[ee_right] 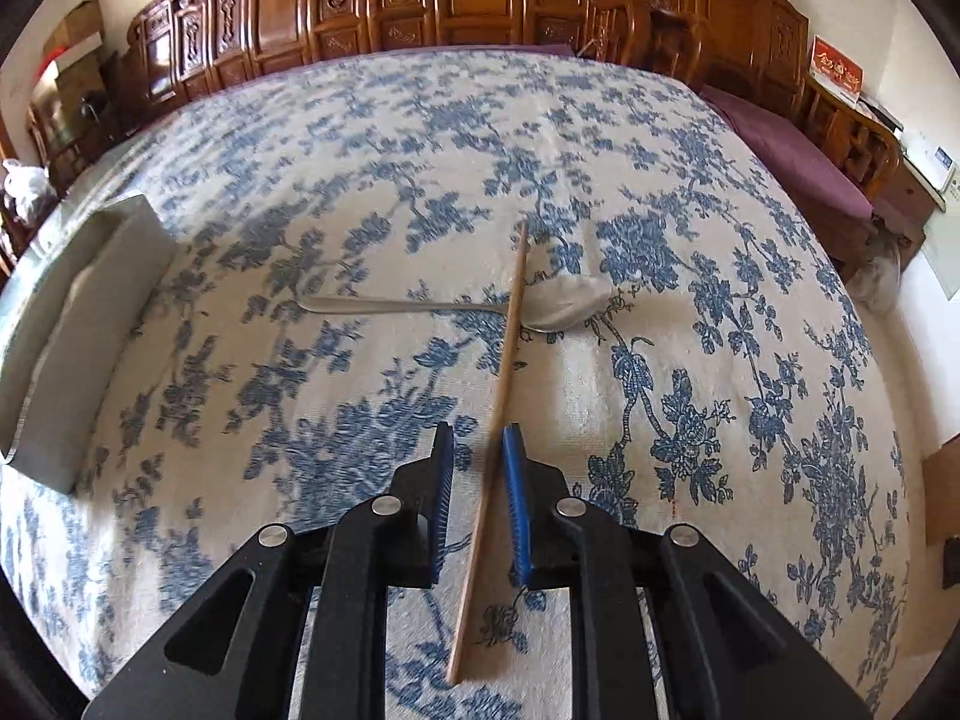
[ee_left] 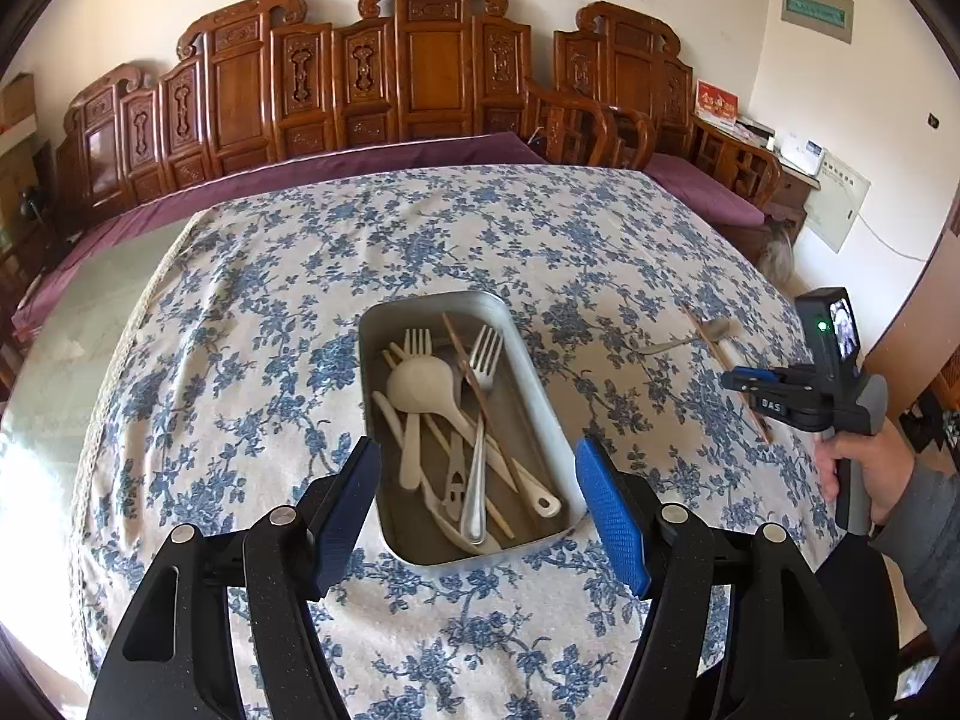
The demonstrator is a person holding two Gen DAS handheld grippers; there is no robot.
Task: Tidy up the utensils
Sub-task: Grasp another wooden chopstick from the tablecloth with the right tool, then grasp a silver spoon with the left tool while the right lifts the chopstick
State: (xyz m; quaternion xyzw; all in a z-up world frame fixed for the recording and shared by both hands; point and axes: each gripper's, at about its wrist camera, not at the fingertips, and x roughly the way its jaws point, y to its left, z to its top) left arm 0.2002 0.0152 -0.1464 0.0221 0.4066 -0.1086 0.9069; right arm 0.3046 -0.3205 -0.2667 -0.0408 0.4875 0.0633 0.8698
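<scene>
Lower centre of rt view, my right gripper (ee_right: 477, 504) straddles the chopstick (ee_right: 501, 396), jaws narrowly apart, not clamped. Its tip overlies the spoon (ee_right: 558, 303); lifting could drag it. Left gripper (ee_left: 480, 510) gapes wide above the tray (ee_left: 543, 396).

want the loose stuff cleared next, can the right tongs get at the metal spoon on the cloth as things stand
Probably not directly. The long brown wooden chopstick lies between the right tongs, which are not closed on it, and crosses over the silver metal spoon near its bowl. The spoon's handle end looks free on the blue floral tablecloth.
</scene>
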